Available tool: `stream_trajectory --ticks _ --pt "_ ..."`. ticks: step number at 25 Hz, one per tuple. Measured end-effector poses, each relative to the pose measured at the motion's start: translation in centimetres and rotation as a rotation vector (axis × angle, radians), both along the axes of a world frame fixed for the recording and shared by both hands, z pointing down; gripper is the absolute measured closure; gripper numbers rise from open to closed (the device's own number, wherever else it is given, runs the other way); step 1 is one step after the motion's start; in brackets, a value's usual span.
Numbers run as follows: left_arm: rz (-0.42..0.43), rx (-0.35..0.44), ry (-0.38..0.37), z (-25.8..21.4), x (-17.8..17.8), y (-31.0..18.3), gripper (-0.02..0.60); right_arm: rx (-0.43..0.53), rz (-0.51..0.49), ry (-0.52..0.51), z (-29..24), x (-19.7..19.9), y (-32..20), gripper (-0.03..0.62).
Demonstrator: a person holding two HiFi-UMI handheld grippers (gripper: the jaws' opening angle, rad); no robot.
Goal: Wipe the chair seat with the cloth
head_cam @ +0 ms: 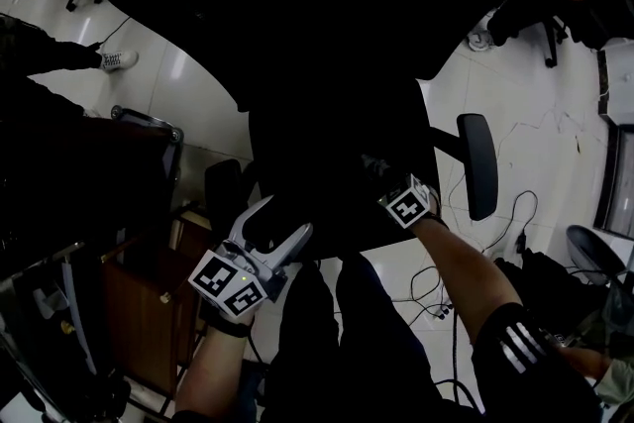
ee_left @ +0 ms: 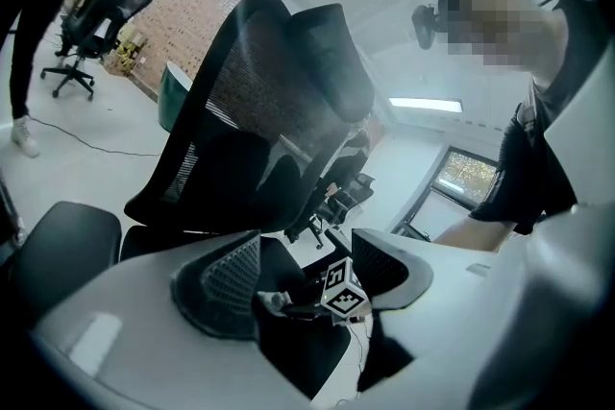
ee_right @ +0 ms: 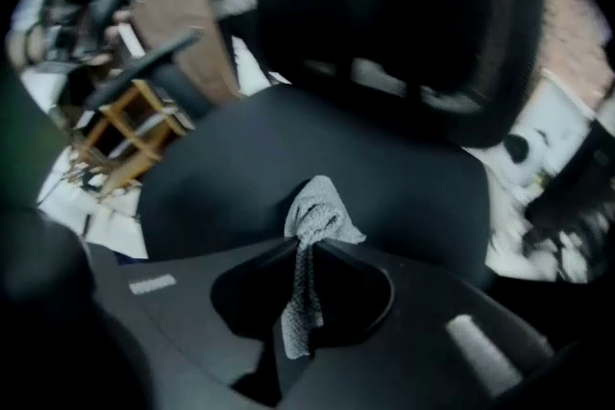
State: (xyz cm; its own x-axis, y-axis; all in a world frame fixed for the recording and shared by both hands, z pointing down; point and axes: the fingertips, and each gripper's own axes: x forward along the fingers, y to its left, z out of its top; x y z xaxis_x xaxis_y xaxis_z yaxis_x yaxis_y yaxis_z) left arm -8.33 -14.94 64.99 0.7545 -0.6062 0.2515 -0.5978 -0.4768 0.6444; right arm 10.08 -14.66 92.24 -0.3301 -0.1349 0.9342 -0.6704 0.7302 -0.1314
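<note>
Black chair seat (head_cam: 327, 163), head view: lies under right gripper (head_cam: 383, 179); left gripper (head_cam: 282, 221) at its near edge.
Left gripper view: shows white fingers (ee_left: 219, 286) spread wide, nothing between.
Right gripper view: shows fingers clamped on grey cloth (ee_right: 314, 224), close over seat, contact unclear.
Risk: thin pinch; may slip free under wiping drag.

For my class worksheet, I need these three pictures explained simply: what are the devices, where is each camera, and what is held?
No robot: a person holds a hand-held gripper in each hand. One picture comes from a head camera looking down; the other two from cameras riding on each tool. The right hand-held gripper is shut on a grey cloth, pointed at the black chair seat. The left hand-held gripper is open and empty, facing the chair's mesh backrest.
</note>
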Motion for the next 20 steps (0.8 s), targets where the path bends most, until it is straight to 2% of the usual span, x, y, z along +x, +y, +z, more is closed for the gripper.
stream_trajectory --ticks 5,7,9,12,15,17,20 --pt "-0.025 -0.009 -0.028 0.3 -1.7 0.6 0.261 -0.035 -0.303 -0.177 -0.5 -16.2 8.3 0.565" --pt "-0.030 -0.015 -0.038 0.6 -2.2 0.9 0.261 -0.071 -0.365 -0.234 -1.0 -21.3 11.6 0.565" --pt "-0.034 -0.023 -0.051 1.2 -2.8 1.1 0.262 -0.104 -0.391 -0.258 -0.6 -24.4 13.7 0.565" --pt "-0.044 -0.040 -0.061 2.0 -3.3 1.6 0.261 -0.126 -0.399 -0.254 0.3 -25.2 15.3 0.565" --pt "-0.045 -0.047 -0.060 2.3 -3.5 2.2 0.262 -0.135 -0.422 -0.251 0.9 -23.6 16.2 0.565" --pt "-0.042 -0.046 -0.061 2.2 -3.6 2.3 0.261 -0.148 -0.440 -0.231 1.7 -21.1 16.8 0.565" --pt "-0.033 -0.039 -0.057 1.7 -2.9 2.1 0.262 -0.160 -0.426 -0.158 2.7 -14.6 17.0 0.565"
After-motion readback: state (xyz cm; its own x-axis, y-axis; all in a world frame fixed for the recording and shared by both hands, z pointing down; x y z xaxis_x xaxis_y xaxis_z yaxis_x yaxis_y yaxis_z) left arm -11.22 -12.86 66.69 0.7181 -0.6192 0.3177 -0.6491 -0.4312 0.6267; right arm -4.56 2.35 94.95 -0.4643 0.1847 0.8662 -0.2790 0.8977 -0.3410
